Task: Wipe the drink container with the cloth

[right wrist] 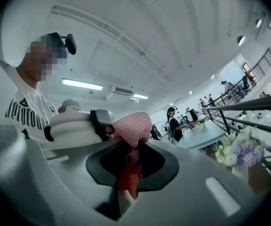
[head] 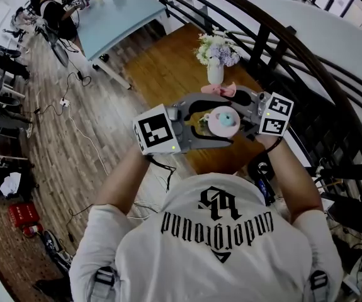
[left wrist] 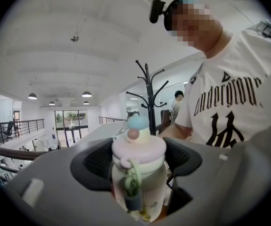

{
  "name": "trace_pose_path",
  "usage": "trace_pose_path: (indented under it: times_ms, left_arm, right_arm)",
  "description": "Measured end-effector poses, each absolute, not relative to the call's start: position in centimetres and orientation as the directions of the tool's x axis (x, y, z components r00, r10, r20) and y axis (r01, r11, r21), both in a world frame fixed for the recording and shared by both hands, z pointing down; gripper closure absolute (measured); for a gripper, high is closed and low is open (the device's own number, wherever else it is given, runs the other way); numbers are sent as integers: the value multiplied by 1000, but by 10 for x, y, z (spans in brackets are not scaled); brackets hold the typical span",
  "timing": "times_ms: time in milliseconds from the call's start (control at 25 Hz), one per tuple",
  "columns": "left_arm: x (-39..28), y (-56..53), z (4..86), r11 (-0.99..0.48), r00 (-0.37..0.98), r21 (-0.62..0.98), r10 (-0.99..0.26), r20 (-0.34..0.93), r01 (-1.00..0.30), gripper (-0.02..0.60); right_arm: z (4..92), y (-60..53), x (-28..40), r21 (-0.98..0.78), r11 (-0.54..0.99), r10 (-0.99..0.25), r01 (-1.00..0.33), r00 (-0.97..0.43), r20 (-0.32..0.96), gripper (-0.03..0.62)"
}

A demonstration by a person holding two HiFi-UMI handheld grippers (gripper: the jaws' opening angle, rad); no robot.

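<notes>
Drink container (left wrist: pixel 139 173), middle of frame: hard, smooth, likely slippery, maybe heavy. Clamped round the body by left claw (left wrist: pixel 139 160). Soft, light cloth (right wrist: pixel 133 126) pinched in right claw (right wrist: pixel 131 166).

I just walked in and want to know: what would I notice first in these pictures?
A pastel drink container with a pink lid and blue knob stands out first, held in the left gripper before the person's chest. The pink cloth, pinched in the right gripper, sits right beside its lid. Farther off, a vase of flowers stands on the wooden table.
</notes>
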State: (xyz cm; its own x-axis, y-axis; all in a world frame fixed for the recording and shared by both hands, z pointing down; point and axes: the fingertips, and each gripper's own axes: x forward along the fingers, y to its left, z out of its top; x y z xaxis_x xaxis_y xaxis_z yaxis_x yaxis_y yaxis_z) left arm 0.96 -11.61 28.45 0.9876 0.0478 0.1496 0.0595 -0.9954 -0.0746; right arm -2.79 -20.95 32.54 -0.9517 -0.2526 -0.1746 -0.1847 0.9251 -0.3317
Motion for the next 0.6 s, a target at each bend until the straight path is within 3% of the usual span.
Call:
trace_pose_path:
  times_ms: [320,600]
  left_arm:
    - [3,-129,285,-998,990,-61,17,138,26,198]
    - [-14,-148,310,-996,988,-93,-9,152,5,198]
  right_arm:
    - [408,-207,-3,-505,836,-316,-214,-941,-124,551]
    - [357,-193,1,-456,879,-269,-140,-935,-230,551]
